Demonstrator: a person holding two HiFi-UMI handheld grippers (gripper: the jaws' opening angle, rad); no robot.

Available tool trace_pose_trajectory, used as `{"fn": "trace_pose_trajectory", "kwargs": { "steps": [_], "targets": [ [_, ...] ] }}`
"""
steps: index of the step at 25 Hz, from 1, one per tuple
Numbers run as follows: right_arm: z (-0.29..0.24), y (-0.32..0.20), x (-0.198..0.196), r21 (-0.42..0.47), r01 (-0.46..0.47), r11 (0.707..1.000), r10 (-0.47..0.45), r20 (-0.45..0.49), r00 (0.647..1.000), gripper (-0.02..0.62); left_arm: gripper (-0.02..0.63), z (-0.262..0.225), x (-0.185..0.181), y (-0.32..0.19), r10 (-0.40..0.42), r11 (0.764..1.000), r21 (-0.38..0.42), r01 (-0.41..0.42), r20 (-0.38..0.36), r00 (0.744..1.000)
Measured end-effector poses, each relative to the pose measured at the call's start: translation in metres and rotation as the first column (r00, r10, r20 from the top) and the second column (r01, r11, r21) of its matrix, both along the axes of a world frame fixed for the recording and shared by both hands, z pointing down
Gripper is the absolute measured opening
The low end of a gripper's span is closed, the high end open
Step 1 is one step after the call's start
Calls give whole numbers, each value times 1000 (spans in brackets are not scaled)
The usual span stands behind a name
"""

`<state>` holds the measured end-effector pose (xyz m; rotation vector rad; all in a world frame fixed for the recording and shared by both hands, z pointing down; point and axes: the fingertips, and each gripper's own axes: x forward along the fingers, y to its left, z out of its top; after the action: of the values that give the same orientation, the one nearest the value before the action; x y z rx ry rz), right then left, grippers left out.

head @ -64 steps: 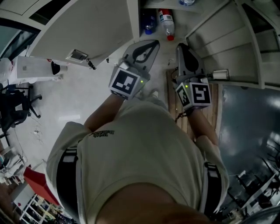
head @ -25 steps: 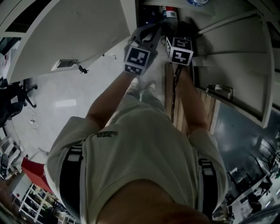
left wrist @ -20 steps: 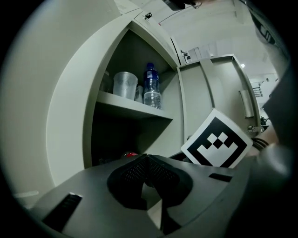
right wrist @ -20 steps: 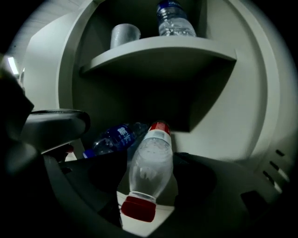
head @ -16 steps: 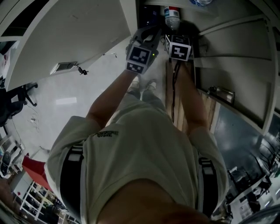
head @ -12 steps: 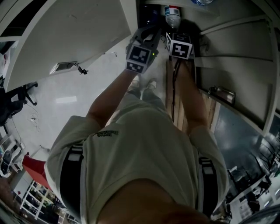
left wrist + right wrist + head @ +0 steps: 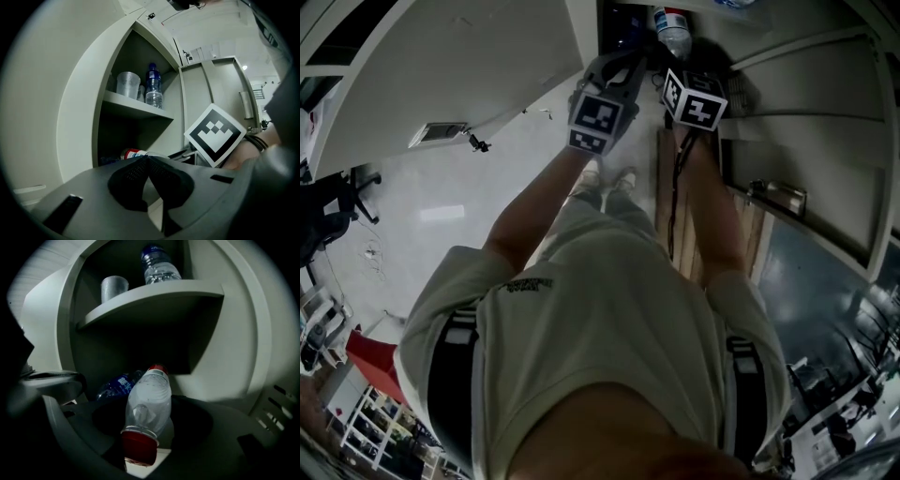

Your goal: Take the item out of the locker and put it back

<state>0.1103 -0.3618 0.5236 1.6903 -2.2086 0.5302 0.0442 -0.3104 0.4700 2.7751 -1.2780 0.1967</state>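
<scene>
My right gripper (image 7: 145,420) is clenched on the bottle (image 7: 147,397), with one jaw on each side of its body. The red cap points back at the camera and the bottom points into the locker (image 7: 79,117). The bottle is in the mouth of the lower compartment, under the shelf (image 7: 154,294), and it seems to be lifted and a little tilted. My left gripper (image 7: 147,161) is closed with the jaw tips touching and nothing between them, and it waits just beside the right one in front of the opening.

I judge that the step is to draw the bottle out. To do it well, I should pull straight back along the bottle's own axis and hold it low, so that it does not strike the shelf above. I should also stay away from the blue-labelled bottle (image 7: 115,383), which lies near it on the left. The grip is on a round, smooth body, so I think the squeeze must be firm and the movement slow, or the bottle can slip or turn.

The bottle is of clear plastic, with a red cap and a red band at its far end. I cannot tell whether it is full.
</scene>
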Motion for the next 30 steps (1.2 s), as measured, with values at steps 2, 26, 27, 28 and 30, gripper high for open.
{"fn": "trace_pose_trajectory", "kwargs": {
  "steps": [2, 26, 27, 28, 30],
  "targets": [
    [-12, 5, -2, 22, 10, 1000, -10, 16, 1000, 267, 3, -4, 0, 3, 3, 1000, 6, -3, -4, 1000],
    [-119, 128, 20, 53, 54, 997, -60, 113, 992, 265, 3, -96, 12, 63, 90, 988, 134, -82, -55, 994],
    [-122, 132, 18, 47, 66, 997, -72, 121, 990, 265, 3, -102, 11, 64, 94, 986, 141, -85, -61, 994],
    [-123, 137, 16, 42, 80, 996, -85, 125, 988, 265, 3, -108, 11, 65, 98, 985, 151, -88, -65, 993],
    [-129, 149, 15, 42, 106, 993, -110, 120, 987, 265, 3, -121, 8, 70, 106, 981, 173, -93, -70, 992]
  ]
}}
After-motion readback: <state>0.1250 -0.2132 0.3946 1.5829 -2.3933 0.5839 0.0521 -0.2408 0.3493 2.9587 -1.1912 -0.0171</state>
